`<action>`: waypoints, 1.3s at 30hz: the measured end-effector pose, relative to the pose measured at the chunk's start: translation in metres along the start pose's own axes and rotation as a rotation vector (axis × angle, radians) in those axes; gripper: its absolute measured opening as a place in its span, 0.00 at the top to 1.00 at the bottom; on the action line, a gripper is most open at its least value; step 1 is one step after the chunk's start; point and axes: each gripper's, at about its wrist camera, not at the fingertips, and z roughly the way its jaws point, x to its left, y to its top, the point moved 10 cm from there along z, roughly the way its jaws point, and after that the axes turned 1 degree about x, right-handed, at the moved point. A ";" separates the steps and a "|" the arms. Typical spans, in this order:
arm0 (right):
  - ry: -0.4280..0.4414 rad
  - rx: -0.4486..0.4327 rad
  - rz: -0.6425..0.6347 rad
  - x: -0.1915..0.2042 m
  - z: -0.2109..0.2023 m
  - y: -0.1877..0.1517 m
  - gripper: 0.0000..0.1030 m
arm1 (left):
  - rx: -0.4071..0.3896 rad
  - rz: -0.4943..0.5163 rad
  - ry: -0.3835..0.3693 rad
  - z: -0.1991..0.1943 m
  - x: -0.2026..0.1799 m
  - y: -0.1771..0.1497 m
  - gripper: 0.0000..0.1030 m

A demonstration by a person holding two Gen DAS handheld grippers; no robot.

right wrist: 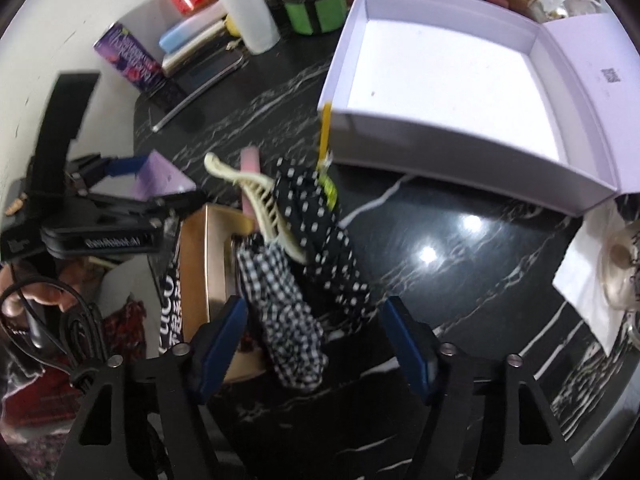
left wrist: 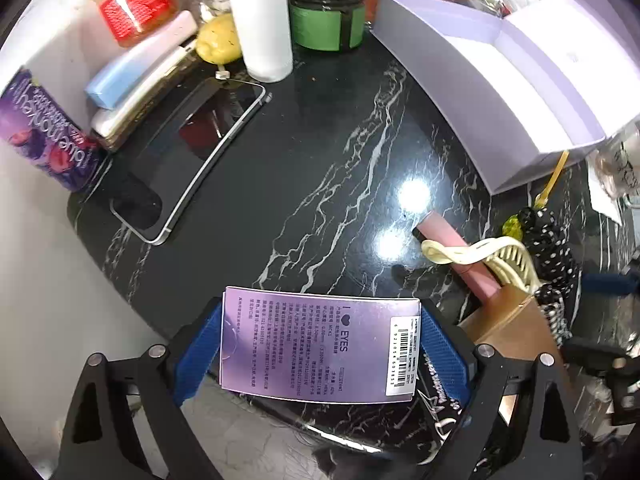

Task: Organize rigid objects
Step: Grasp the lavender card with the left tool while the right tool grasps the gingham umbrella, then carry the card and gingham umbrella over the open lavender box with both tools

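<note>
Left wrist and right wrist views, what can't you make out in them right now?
- Purple box, left wrist view: shut in the left gripper; its small print is unreadable.
- Pink tube, left wrist view: far end hidden behind the cream hair clip.
- Checked cloth, right wrist view: blurred; contact with the open right gripper is unclear.
- Open white box, left wrist view: its near wall hides the inside.

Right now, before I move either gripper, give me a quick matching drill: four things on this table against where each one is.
Things:
1. purple card
2. open white box
3. phone
4. cream hair claw

Places:
A. lying flat beside the purple can
B. between the left gripper fingers
C. on the pile beside the polka-dot fabric
D. far right of the marble table, nothing inside

Pairs: 1-B, 2-D, 3-A, 4-C
</note>
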 end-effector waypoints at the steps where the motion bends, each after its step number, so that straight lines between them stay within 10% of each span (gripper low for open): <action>1: 0.005 0.011 -0.004 0.001 0.003 -0.003 0.38 | -0.001 -0.005 0.000 -0.005 0.006 0.000 0.09; 15: 0.064 0.045 0.008 0.010 0.015 -0.018 0.77 | -0.024 -0.047 0.037 -0.043 0.011 -0.003 0.09; 39: 0.077 -0.099 0.031 0.011 -0.061 -0.046 0.78 | -0.099 -0.015 0.025 -0.101 -0.054 -0.003 0.09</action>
